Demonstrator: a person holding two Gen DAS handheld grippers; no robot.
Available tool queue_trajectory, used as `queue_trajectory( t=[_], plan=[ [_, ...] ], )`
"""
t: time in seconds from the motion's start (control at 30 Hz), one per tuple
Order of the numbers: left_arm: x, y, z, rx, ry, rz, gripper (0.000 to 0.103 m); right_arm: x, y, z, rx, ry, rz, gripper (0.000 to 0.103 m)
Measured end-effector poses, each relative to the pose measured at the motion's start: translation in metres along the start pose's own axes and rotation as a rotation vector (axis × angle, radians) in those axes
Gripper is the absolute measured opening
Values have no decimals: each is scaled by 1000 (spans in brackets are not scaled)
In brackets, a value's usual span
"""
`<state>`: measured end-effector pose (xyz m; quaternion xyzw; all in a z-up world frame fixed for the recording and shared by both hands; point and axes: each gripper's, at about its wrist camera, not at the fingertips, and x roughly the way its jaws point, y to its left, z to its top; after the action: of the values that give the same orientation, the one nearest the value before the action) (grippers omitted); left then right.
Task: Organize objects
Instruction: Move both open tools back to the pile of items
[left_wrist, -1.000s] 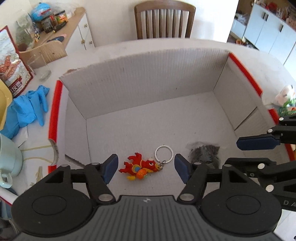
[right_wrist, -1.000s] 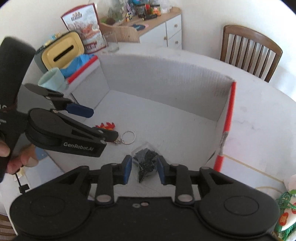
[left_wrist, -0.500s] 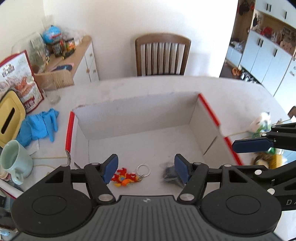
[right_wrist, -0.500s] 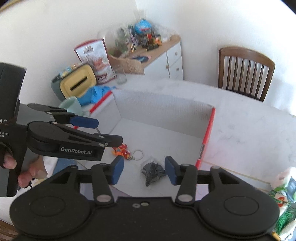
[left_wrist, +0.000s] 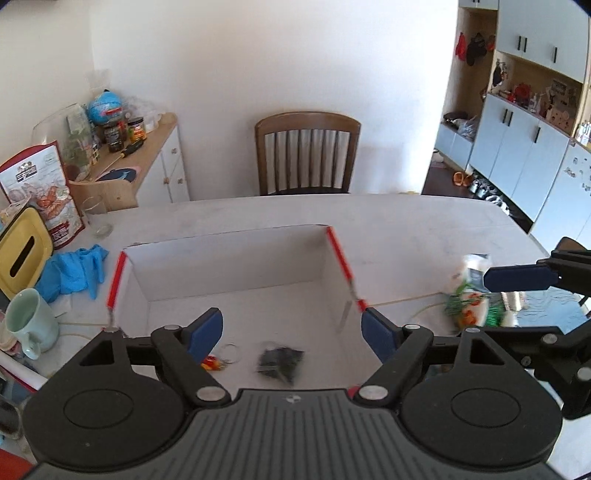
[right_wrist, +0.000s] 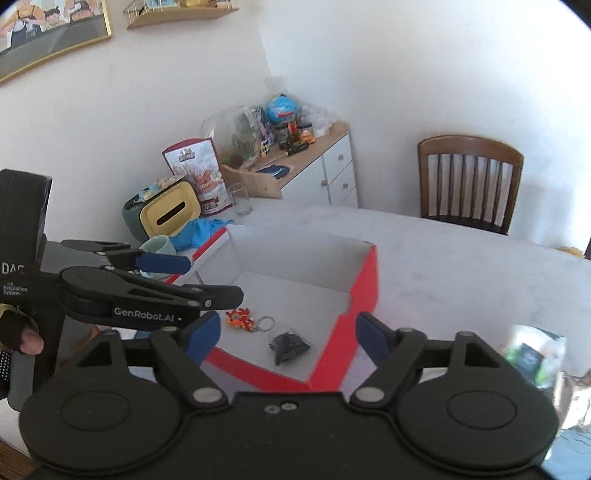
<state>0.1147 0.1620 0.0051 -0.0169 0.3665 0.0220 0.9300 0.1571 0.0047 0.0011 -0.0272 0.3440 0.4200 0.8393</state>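
An open white cardboard box with red edges (left_wrist: 236, 258) (right_wrist: 364, 291) stands on the table. On its floor lie a red-orange keychain figure with a ring (right_wrist: 242, 319) (left_wrist: 216, 362) and a small dark bag (right_wrist: 290, 345) (left_wrist: 280, 362). My left gripper (left_wrist: 291, 332) is open and empty, held high above the box's near side; it also shows in the right wrist view (right_wrist: 181, 280). My right gripper (right_wrist: 284, 334) is open and empty, high over the box's front corner. One of its fingers (left_wrist: 517, 277) shows at the right in the left wrist view.
A colourful wrapped bundle (left_wrist: 469, 295) (right_wrist: 532, 354) lies on the table right of the box. Left of the box are blue gloves (left_wrist: 74, 271), a pale green mug (left_wrist: 27, 321), a yellow-lidded bin (left_wrist: 20, 254) and a glass (left_wrist: 96, 218). A wooden chair (left_wrist: 306, 155) stands behind the table.
Both grippers have risen well above the box. The right gripper, shut on the dark bag a second ago, has opened and left the bag on the box floor.
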Motion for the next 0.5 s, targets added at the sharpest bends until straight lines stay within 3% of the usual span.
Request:
queue_trajectory(
  t=[0.27, 0.4, 0.5],
  plan=[
    [-6, -51, -6, 24, -17, -16, 83, -48, -48, -24, 53, -36, -57, 94],
    [-3, -77, -9, 46, -26, -39, 98, -71, -79, -43, 94, -35, -100, 94],
    [1, -97, -13, 58, -29, -55, 101, -87, -102, -59, 112, -25, -143, 94]
  ],
)
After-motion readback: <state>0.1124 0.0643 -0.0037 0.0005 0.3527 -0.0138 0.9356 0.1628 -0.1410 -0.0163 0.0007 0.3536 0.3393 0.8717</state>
